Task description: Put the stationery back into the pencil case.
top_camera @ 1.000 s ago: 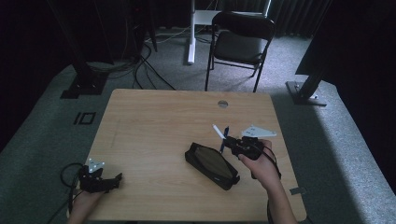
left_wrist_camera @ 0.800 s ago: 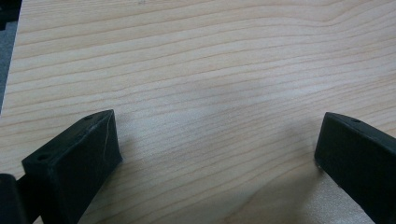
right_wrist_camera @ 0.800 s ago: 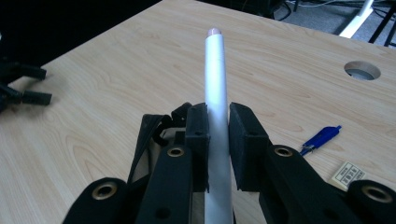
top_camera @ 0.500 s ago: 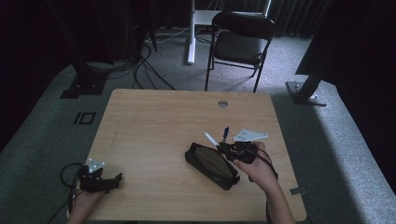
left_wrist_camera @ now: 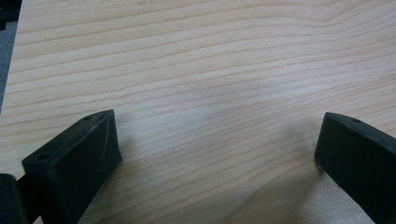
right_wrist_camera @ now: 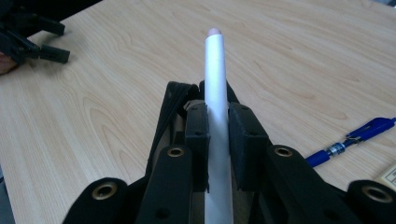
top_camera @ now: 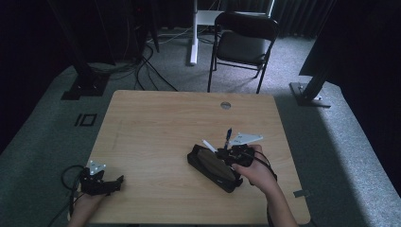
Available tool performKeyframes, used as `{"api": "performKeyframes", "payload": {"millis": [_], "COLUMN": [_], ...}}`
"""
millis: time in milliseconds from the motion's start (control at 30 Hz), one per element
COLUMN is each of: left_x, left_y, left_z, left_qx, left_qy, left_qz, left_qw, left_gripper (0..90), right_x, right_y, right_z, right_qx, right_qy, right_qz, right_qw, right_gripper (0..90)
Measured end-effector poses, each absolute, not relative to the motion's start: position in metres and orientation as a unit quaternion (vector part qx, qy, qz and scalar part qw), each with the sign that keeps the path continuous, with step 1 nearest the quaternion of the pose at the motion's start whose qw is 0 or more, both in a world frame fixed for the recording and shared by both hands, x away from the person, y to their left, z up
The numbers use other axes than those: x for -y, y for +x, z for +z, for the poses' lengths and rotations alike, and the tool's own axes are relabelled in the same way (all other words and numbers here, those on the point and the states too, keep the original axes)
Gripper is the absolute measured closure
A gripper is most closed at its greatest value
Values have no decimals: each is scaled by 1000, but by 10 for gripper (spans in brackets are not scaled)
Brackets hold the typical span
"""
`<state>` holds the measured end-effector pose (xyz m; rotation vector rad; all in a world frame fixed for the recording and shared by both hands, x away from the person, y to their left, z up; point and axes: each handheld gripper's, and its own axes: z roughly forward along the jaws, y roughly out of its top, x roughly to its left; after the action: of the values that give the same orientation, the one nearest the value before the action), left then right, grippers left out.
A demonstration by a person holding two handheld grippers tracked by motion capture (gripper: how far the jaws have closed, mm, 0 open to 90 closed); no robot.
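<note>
R gripper [right_wrist_camera: 218,144] had its fingers clamped on a white pen [right_wrist_camera: 215,88], held over the open black case [top_camera: 213,164] near the bench's front-right corner; judged step: loading pens. Next: lower it in, release w/o snagging. L gripper [top_camera: 101,182] sat wide open, empty, at the front-left corner; blue pen [right_wrist_camera: 354,140] lay beside the case.

A blue pen [top_camera: 229,136] lies on the pale wooden surface [top_camera: 156,127], toward its right side. A small round grommet [top_camera: 225,105] sits near the far edge. Beyond the surface stands a black folding chair [top_camera: 243,45] on grey carpet [top_camera: 47,118], with cables [top_camera: 142,66] trailing nearby.
</note>
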<state>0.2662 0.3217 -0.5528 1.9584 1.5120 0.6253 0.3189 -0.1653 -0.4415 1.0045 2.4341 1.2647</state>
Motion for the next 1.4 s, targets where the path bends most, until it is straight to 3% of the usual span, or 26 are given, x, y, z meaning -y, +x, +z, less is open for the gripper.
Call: {"api": "performKeyframes", "payload": {"millis": [1400], "left_x": [-322], "left_y": [266], "left_z": [-553], "left_qx": [-567], "left_qy": [734], "left_qz": [235], "left_qw": [290], "left_gripper": [3], "right_x": [142], "right_y": [333], "right_z": [-473], "right_qx": [-874], "right_qy": [327], "right_qz": [352], "right_qw": [73], "right_gripper": [785]}}
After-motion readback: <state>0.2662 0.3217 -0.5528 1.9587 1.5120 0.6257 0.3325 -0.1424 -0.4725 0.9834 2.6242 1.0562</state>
